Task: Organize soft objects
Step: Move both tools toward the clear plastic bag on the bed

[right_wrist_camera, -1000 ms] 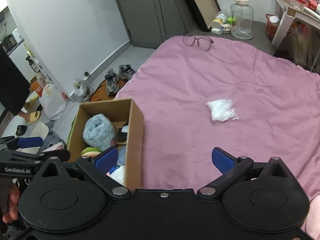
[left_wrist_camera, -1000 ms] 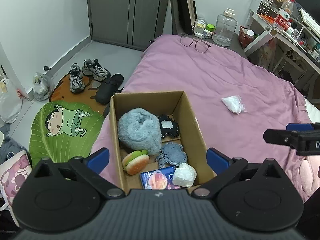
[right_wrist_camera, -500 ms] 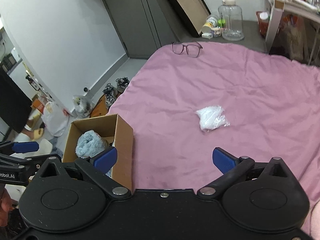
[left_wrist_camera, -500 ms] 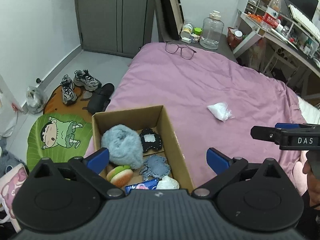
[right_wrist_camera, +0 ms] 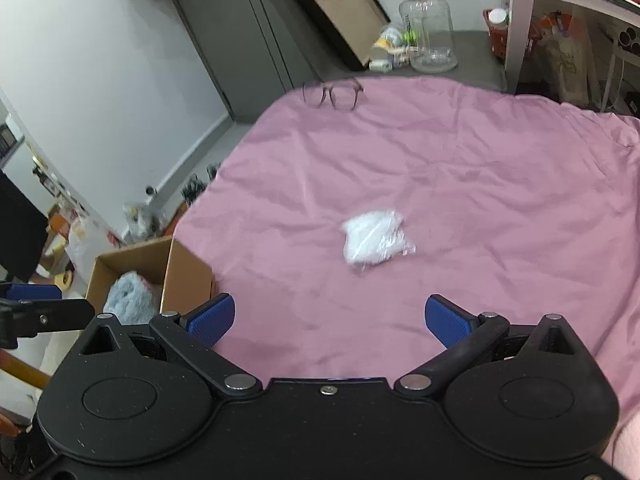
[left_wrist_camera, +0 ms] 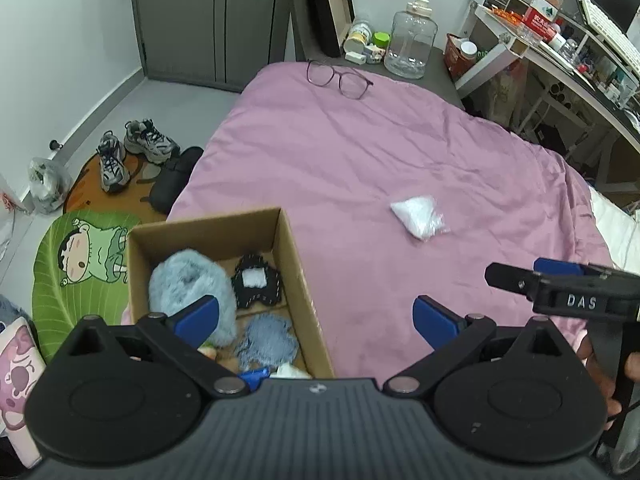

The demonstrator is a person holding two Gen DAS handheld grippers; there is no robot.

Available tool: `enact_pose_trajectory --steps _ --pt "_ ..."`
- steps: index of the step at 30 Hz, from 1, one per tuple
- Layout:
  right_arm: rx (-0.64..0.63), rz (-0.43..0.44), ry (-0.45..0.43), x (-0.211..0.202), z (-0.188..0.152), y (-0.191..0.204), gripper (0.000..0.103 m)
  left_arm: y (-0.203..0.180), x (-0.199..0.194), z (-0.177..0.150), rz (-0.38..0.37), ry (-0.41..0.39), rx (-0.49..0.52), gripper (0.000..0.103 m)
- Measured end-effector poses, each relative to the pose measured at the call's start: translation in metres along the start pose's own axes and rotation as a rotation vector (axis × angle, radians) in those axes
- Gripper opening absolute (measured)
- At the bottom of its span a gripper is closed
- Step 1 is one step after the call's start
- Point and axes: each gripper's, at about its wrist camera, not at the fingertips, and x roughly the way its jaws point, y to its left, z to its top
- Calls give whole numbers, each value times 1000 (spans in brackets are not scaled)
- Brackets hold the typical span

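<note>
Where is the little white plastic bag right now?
The small white plastic bag lies on the pink bedsheet, straight ahead of the open right gripper and right of the cardboard box.

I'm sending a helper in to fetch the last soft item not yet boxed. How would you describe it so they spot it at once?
Look at the pink bedspread. To the right of the cardboard box at its edge, a small white bag lies alone mid-bed. It is crinkly clear plastic with white filling; the only other loose item is the eyeglasses.
</note>
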Motion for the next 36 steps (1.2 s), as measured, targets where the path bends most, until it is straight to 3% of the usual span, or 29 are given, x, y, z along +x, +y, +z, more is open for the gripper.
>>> enact_pose_trajectory --steps 12,17,23,32,36 --pt "-45 -46 -2 46 0 -40 100 -25 32 21 -5 -38 -6 100" --pt "-23 -63 36 66 1 -58 97 -32 50 28 6 -26 -3 99" --pt "-13 -44 62 79 -1 -70 94 -42 73 41 -3 -13 -18 92" --pt "31 15 82 101 1 -90 78 -56 121 59 -23 38 -12 82" --pt "23 53 78 114 7 -91 66 -64 137 69 -34 48 -2 79"
